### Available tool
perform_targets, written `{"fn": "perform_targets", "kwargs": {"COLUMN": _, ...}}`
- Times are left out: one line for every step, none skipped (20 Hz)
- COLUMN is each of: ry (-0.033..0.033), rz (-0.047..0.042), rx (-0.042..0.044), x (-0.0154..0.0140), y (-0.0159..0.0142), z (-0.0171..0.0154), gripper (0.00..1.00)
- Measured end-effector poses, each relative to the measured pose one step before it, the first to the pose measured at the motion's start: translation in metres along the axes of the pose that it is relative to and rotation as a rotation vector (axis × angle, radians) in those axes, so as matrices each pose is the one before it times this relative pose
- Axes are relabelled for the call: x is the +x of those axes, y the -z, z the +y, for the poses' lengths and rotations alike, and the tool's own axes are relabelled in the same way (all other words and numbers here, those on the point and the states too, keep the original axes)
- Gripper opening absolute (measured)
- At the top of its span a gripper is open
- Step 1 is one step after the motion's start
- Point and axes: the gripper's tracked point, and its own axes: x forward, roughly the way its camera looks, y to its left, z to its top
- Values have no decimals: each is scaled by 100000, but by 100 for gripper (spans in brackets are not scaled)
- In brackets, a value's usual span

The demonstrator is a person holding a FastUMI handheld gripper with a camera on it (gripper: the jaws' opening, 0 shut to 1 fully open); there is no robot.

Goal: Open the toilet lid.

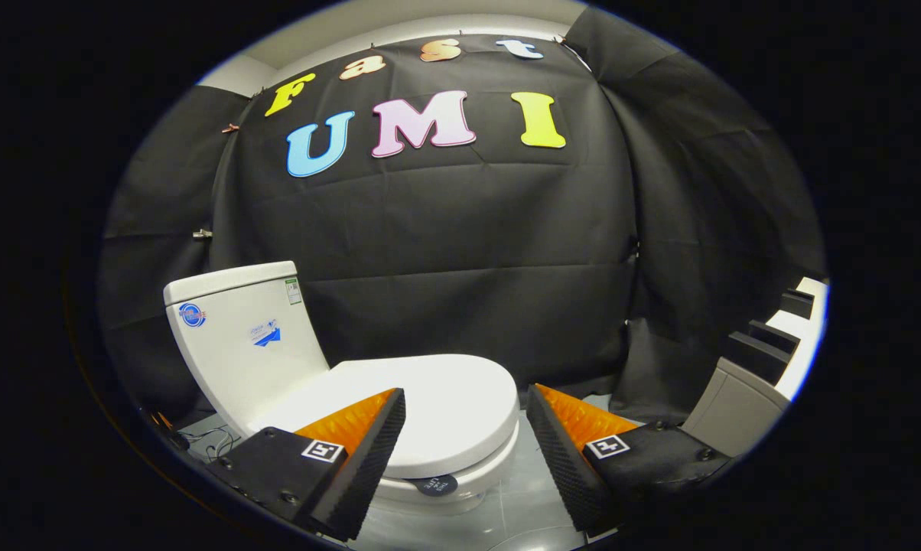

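Lid (430, 398) down, lower centre; gripper (464, 428) wide open, holding nothing; advise hooking front rim, lifting steadily

Black cloth wall (460, 252) behind, pale glossy floor (518, 497) below.

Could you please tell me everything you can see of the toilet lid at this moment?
The toilet lid is a white, glossy oval, plastic by its look, lying shut and flat on the bowl. Its rear meets the white tank. Its front edge sits just ahead of and between the fingers of the open gripper, and nothing appears to grip it yet.
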Motion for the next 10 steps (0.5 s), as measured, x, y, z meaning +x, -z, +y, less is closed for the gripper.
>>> {"fn": "perform_targets", "kwargs": {"ry": 64, "rz": 908, "rx": 316, "x": -103, "y": 361, "z": -253, "gripper": 99}}
{"fn": "perform_targets", "kwargs": {"ry": 74, "rz": 1371, "rx": 382, "x": -37, "y": 381, "z": -164, "gripper": 99}}
{"fn": "perform_targets", "kwargs": {"ry": 96, "rz": 1345, "rx": 612, "x": -79, "y": 464, "z": -292, "gripper": 99}}
{"fn": "perform_targets", "kwargs": {"ry": 436, "rz": 1646, "rx": 654, "x": -39, "y": 369, "z": -263, "gripper": 99}}
{"fn": "perform_targets", "kwargs": {"ry": 62, "rz": 1253, "rx": 889, "x": -17, "y": 509, "z": -314, "gripper": 99}}
{"fn": "perform_targets", "kwargs": {"ry": -153, "rz": 1615, "rx": 1124, "x": -22, "y": 500, "z": -113, "gripper": 98}}
{"fn": "perform_targets", "kwargs": {"ry": -264, "rz": 2182, "rx": 1927, "x": 17, "y": 492, "z": 5, "gripper": 98}}
{"fn": "perform_targets", "kwargs": {"ry": -1288, "rz": 3157, "rx": 2235, "x": 80, "y": 729, "z": 134, "gripper": 98}}
{"fn": "perform_targets", "kwargs": {"ry": -136, "rz": 3568, "rx": 2619, "x": 152, "y": 963, "z": -54, "gripper": 98}}
{"fn": "perform_targets", "kwargs": {"ry": -659, "rz": 3452, "rx": 3332, "x": 181, "y": 913, "z": 2, "gripper": 98}}
